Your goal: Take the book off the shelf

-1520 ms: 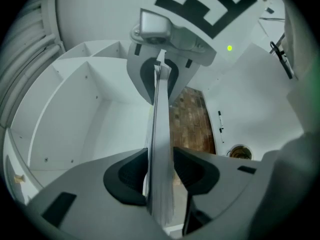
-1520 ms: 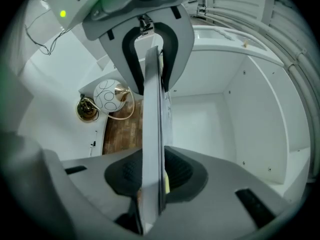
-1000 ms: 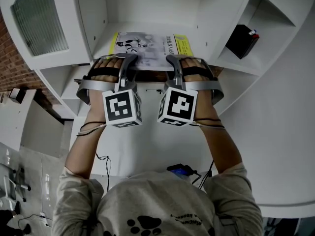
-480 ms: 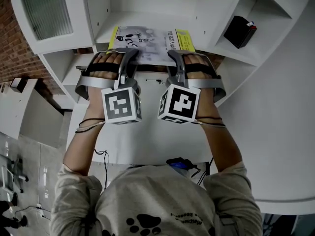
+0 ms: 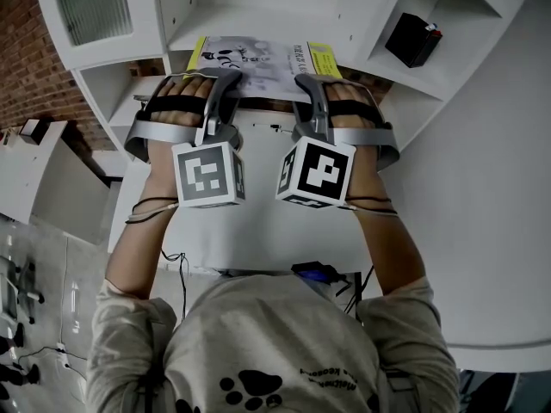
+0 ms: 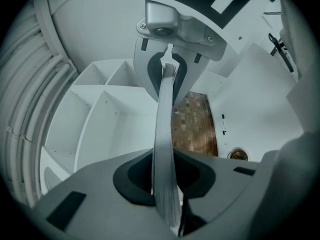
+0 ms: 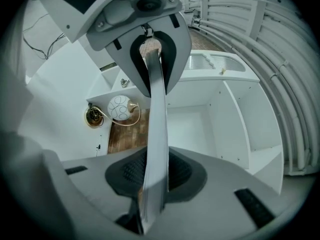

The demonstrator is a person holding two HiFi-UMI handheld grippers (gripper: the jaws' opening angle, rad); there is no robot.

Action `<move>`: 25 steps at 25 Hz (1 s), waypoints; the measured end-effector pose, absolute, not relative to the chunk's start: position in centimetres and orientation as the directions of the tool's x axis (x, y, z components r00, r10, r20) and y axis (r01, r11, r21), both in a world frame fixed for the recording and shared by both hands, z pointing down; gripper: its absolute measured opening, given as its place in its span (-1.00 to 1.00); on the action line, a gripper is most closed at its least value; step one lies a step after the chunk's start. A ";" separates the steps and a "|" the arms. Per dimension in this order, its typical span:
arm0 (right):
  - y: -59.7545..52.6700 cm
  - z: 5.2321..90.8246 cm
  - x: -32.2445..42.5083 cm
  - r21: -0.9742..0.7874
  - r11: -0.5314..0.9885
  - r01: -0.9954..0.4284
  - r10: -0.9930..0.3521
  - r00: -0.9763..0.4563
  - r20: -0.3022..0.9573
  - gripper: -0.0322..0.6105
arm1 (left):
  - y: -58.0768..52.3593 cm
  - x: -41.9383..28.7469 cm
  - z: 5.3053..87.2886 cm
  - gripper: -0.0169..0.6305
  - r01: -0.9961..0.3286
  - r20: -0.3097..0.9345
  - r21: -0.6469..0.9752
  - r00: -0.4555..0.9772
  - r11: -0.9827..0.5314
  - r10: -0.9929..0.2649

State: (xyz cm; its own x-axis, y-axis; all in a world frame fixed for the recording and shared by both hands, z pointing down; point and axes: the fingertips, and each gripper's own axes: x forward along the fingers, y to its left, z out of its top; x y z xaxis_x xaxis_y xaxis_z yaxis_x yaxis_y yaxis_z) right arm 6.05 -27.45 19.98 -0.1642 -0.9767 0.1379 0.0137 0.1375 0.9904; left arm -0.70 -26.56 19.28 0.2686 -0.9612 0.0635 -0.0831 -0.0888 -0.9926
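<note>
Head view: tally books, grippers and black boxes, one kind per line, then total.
book: 1
grippers: 2, left gripper, jaws just closed tighter on the book, and right gripper
black box: 1
Total: 4

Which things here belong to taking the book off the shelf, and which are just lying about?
Job: book; shelf; left gripper, jaws just closing tighter on the book; right gripper, shut on it.
Lying about: black box; white round ornament.

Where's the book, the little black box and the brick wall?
book [image 5: 263,67]: head view, on its white cover.
black box [image 5: 411,40]: head view, on its dark side.
brick wall [image 5: 34,67]: head view, on the bricks at left.
</note>
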 end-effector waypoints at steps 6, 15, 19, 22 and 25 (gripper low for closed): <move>-25.3 19.8 6.8 0.994 0.111 0.011 -0.979 -0.170 0.111 -0.66 | -24.6 0.1 19.4 -0.71 -0.097 0.050 -0.992 0.272 -0.080 -0.961; -24.0 25.2 6.7 0.972 0.235 -0.026 -0.960 -0.164 0.227 -0.64 | -23.2 -0.1 24.4 -0.67 -0.060 0.170 -0.979 0.297 -0.196 -0.940; -23.2 27.7 6.0 0.966 0.254 -0.045 -0.957 -0.154 0.244 -0.64 | -22.3 -0.8 26.7 -0.67 -0.057 0.187 -0.975 0.295 -0.213 -0.937; -22.7 29.4 5.6 0.957 0.286 -0.056 -0.950 -0.144 0.276 -0.64 | -21.9 -1.2 28.4 -0.67 -0.058 0.214 -0.968 0.305 -0.242 -0.928; -22.0 30.5 5.2 0.952 0.298 -0.067 -0.949 -0.125 0.289 -0.64 | -21.4 -1.7 29.7 -0.67 -0.064 0.225 -0.964 0.317 -0.258 -0.921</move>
